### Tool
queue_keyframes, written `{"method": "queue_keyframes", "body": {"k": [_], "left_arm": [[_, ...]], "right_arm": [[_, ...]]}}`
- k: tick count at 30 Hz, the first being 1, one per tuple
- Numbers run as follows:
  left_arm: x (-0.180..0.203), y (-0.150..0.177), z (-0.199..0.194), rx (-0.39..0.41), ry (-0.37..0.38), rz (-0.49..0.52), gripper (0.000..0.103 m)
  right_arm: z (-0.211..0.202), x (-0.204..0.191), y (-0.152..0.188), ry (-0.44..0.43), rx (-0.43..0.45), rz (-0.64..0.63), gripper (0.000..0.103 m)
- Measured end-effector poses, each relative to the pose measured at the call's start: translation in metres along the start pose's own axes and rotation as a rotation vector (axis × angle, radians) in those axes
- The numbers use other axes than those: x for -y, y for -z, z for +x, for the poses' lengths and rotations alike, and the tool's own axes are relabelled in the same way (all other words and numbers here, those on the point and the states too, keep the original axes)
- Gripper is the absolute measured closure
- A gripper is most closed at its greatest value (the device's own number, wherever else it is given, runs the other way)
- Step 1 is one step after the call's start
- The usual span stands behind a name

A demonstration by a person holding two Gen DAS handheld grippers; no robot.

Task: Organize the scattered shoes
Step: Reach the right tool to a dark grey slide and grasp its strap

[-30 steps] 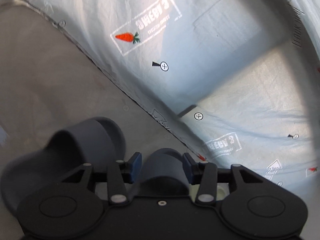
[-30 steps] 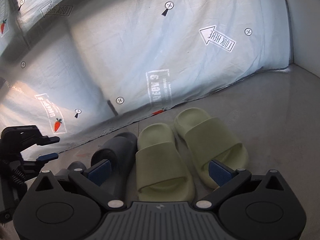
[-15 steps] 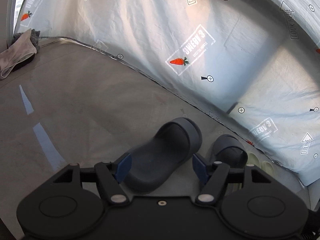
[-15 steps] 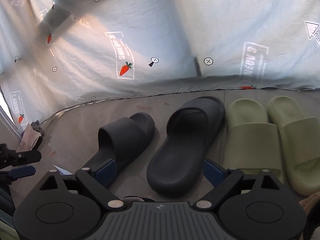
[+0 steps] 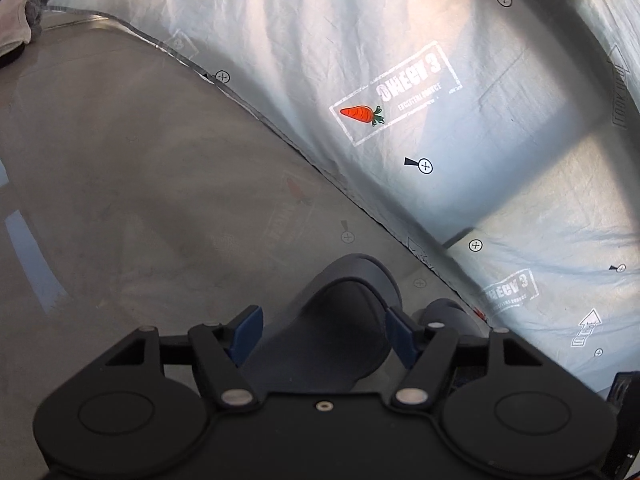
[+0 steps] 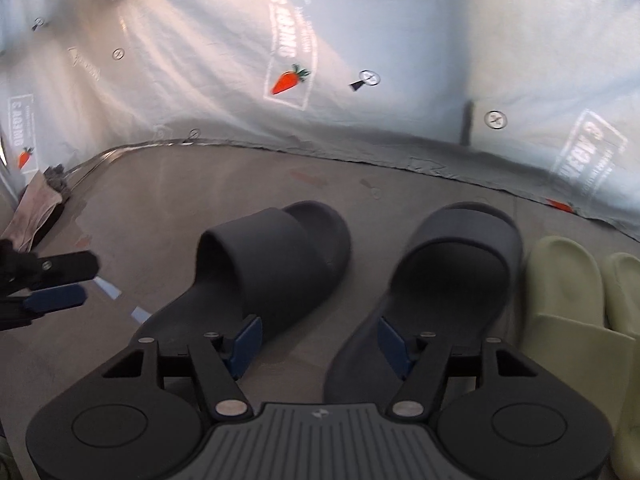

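Observation:
Two dark grey slides lie on the grey floor. In the right wrist view the left slide (image 6: 272,264) is angled and the right slide (image 6: 436,288) lies beside a pair of pale green slides (image 6: 568,300). My right gripper (image 6: 320,344) is open and empty, low over the gap between the grey slides. My left gripper (image 5: 324,338) is open with its jaws either side of the left grey slide (image 5: 340,320), not closed on it. The other grey slide's toe (image 5: 444,312) shows to its right. The left gripper also shows in the right wrist view (image 6: 56,286).
A printed grey sheet (image 6: 360,40) hangs as a backdrop along the floor's far edge. A crumpled cloth (image 6: 40,204) lies at the far left by the backdrop; it also shows in the left wrist view (image 5: 16,28). Bare floor (image 5: 140,180) stretches left of the slides.
Both grippers have moved closer to the grey slides. The left gripper now straddles the left grey slide. The right view has shifted left, so the green slides sit at its right edge.

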State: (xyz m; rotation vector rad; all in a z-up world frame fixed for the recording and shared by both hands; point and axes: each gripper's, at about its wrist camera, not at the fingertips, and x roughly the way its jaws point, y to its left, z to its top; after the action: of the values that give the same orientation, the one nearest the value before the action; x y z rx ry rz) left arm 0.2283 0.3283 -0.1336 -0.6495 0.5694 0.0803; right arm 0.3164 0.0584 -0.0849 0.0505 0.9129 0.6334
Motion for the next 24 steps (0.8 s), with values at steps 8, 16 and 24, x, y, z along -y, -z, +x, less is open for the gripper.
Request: {"method": "queue_keyframes", "body": {"k": [8,16,24], "left_arm": [[-0.041,-0.010,-0.009,0.024,-0.038,-0.020,0.035],[-0.058,-0.016,-0.025,0.060,-0.092,-0.050,0.035],[-0.057,-0.016,-0.030,0.076,-0.120,-0.105,0.034]], "right_arm": [[0.079,-0.048,-0.020,0.116,-0.107,-0.114,0.060],[0.113,-0.068,-0.059,0.214,-0.094,-0.666,0.065],[0.049,-0.095,-0.044,0.074,0.008,-0.368,0.029]]}}
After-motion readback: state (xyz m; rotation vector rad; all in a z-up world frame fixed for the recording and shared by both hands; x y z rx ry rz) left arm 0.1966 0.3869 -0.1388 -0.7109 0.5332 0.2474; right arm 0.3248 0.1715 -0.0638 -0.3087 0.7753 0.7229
